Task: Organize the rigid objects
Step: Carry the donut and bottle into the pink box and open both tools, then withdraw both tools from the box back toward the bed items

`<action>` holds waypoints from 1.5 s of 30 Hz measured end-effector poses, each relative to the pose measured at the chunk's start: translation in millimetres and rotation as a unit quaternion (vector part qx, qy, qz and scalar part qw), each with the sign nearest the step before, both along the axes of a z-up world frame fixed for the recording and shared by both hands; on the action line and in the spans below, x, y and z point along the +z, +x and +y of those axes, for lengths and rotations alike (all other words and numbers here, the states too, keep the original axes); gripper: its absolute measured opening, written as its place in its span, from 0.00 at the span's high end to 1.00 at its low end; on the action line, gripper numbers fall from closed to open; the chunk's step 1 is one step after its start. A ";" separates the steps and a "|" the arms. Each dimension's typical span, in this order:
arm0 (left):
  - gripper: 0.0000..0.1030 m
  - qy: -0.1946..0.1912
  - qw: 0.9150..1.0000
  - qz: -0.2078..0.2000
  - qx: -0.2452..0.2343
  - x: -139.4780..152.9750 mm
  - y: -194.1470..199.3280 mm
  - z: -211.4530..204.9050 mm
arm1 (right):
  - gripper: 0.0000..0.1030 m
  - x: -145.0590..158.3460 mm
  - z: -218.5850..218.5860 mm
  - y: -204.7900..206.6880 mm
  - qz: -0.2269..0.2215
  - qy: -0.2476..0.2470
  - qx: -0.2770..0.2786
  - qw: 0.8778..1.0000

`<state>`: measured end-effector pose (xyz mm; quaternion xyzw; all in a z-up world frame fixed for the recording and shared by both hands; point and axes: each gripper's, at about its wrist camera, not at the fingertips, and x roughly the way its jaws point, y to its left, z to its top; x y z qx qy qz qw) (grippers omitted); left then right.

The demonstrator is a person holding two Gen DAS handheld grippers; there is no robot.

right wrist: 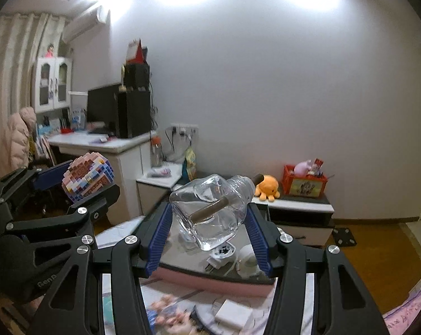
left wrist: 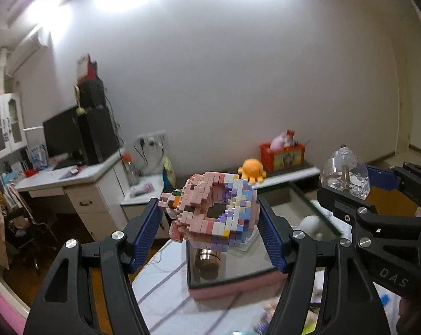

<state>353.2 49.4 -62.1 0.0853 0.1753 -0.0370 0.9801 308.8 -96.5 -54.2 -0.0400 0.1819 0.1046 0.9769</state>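
Aloft, a pink-and-pastel block-built ring (left wrist: 210,209) is gripped in the left gripper (left wrist: 210,217) jaws, while a clear glass bottle (right wrist: 210,209) with a brown stick inside is clamped by the right gripper (right wrist: 210,223), above a glass-topped worktop (left wrist: 232,268) in a white-walled room.

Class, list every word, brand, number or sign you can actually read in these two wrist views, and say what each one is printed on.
"DAS": on the black body of the right gripper, seen in the left wrist view; the rest is cut off.
"Gen": on the black body of the left gripper, seen in the right wrist view; further letters unclear.
Picture panel on the red crate: too blurred to read.
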 end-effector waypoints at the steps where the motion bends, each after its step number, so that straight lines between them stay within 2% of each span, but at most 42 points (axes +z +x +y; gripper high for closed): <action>1: 0.33 0.002 1.000 0.017 0.000 -6.6 17.4 0.2 | 0.47 -7.5 1.2 21.1 0.015 -0.003 0.000 1.000; 7: 0.33 0.004 0.993 0.116 -0.001 -58.9 113.4 2.3 | 0.47 -51.5 10.1 106.1 0.092 -0.019 0.004 0.996; 10: 0.33 0.008 0.987 0.159 -0.006 -84.1 142.7 0.0 | 0.46 -74.3 9.8 135.5 0.135 -0.022 0.005 0.991; 16: 0.33 0.032 0.977 0.211 -0.006 -118.4 165.9 -9.9 | 0.46 -103.7 4.0 168.6 0.187 -0.027 -0.001 0.982; 19: 0.31 0.025 0.976 0.216 -0.004 -122.9 164.9 -9.7 | 0.46 -112.8 -1.5 173.7 0.199 -0.024 0.000 0.980; 21: 0.26 0.021 0.977 0.210 0.000 -119.0 160.8 -6.5 | 0.43 -112.3 -3.6 172.4 0.200 -0.019 0.000 0.980; 23: 0.18 0.025 0.979 0.201 0.018 -111.5 154.5 -1.1 | 0.33 -105.7 -6.4 166.7 0.187 -0.021 -0.009 0.982; 24: 0.11 0.022 0.981 0.193 0.019 -106.1 151.4 3.4 | 0.19 -100.0 -8.9 162.4 0.179 -0.020 -0.013 0.984; 25: 0.09 0.013 0.983 0.183 0.017 -99.0 143.4 6.1 | 0.16 -95.4 -10.0 162.5 0.175 -0.019 -0.013 0.984; 28: 0.01 -0.006 0.989 0.149 0.022 -75.9 115.6 13.4 | 0.16 -69.9 -15.0 144.2 0.152 -0.002 -0.010 0.988; 34: 0.00 -0.019 0.998 0.055 0.024 -26.5 26.6 17.7 | 0.16 -25.9 -17.4 75.4 0.094 0.010 0.007 0.996; 39: 0.00 -0.021 0.999 -0.006 0.032 -2.4 -54.3 14.1 | 0.16 0.9 -14.5 -5.3 0.031 0.001 0.011 0.999; 41: 0.00 -0.025 0.998 -0.032 0.038 1.8 -82.7 11.7 | 0.16 3.3 -14.6 -32.2 0.016 -0.002 0.009 1.000; 45: 0.00 -0.036 0.997 -0.057 0.045 3.3 -133.5 5.3 | 0.15 3.4 -19.3 -83.9 -0.014 0.008 0.007 1.000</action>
